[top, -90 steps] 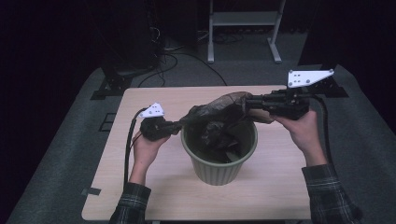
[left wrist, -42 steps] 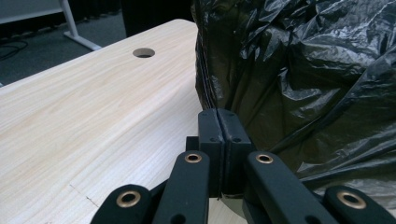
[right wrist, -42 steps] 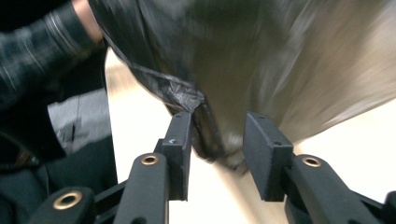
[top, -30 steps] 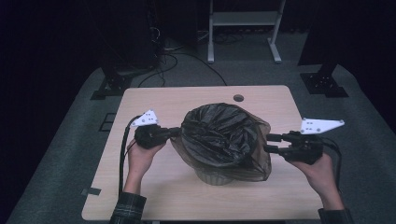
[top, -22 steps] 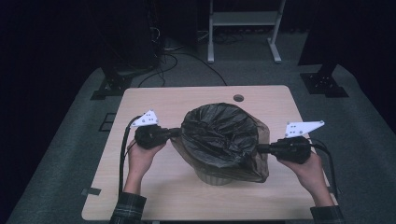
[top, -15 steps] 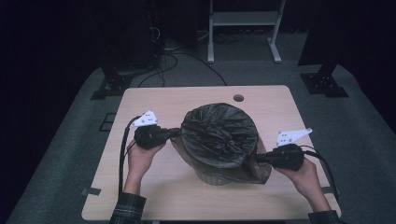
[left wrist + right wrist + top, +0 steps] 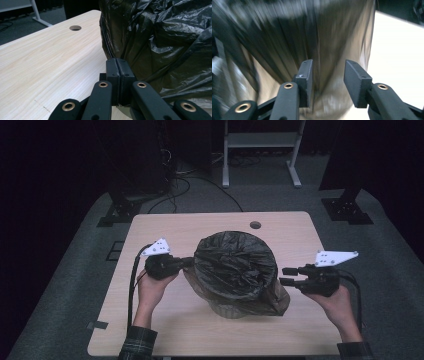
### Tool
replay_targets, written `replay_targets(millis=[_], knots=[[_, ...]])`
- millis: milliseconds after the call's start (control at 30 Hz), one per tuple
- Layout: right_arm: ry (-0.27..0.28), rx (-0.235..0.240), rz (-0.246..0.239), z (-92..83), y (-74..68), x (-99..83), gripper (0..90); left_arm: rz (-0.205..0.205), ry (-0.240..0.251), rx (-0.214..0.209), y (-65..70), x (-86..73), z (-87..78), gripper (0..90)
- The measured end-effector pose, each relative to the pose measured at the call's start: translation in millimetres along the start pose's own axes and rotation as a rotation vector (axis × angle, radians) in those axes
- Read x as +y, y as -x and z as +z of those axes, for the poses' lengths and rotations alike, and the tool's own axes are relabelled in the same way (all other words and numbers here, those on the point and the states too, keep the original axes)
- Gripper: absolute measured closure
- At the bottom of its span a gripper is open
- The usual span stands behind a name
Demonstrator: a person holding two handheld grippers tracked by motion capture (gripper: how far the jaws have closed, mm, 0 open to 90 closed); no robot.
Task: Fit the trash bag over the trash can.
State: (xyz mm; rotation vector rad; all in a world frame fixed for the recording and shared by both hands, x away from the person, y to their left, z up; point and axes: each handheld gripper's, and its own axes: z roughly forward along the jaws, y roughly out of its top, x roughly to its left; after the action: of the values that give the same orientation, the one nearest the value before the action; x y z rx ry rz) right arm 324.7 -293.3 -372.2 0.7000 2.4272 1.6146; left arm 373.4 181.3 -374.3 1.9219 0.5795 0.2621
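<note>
Left gripper (image 7: 186, 263): left of centre in the high view, jaws pressed together on a fold of the black bag's rim at the bag's left side; in the left gripper view the two pads meet with plastic caught between them.
Right gripper (image 7: 286, 275): right of centre in the high view, just beside the bag's right flank and apart from it; its jaws have just been opening and stand spread, with nothing pinched. In the right gripper view (image 7: 328, 82) blurred plastic lies ahead of the gap, not pressed by either pad.
Black bag (image 7: 235, 265): middle of the frame, draped over the bin and hanging down its sides, crumpled on top, with loose skirt bunched at the lower right.
Bin: hidden under the bag; only its shape shows through the plastic.
Table (image 7: 165, 325): light wood, with a round cable hole (image 7: 255, 225) at the upper right of the top.
Done, as I judge: bag pulled over the bin mouth and down on both sides; right side let go.
Left, as I judge: left pinch to release, and the slack at the lower right to be smoothed or tucked.
Cannot tell: whether the bag's inside is pushed down into the bin.
</note>
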Motion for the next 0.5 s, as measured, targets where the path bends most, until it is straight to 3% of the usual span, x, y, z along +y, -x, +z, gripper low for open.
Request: replay_targets(millis=[67,167,233,333,433,500], knots=[[0.034,0.036,-0.017,-2.1,1.8,7.6,52.7,0.002,-0.002,-0.002,0.2,0.1,0.1,88.5],[0.028,0.051,-0.058,1.3,2.5,15.2,51.4,0.001,-0.004,-0.004,0.2,0.0,0.4,88.5],[0.023,0.065,-0.072,4.7,3.2,17.3,55.6,0.000,-0.004,-0.004,0.1,-0.1,0.4,88.5],[0.028,0.091,-0.083,9.4,2.7,18.7,66.9,0.001,-0.004,-0.005,0.2,0.0,0.3,88.5],[0.034,0.127,-0.087,12.9,0.7,18.5,87.6,0.002,-0.006,-0.005,-0.1,-0.2,0.4,88.5],[0.023,0.126,-0.086,15.7,-0.5,17.2,90.0,0.001,-0.005,-0.004,-0.1,-0.2,0.4,88.5]])
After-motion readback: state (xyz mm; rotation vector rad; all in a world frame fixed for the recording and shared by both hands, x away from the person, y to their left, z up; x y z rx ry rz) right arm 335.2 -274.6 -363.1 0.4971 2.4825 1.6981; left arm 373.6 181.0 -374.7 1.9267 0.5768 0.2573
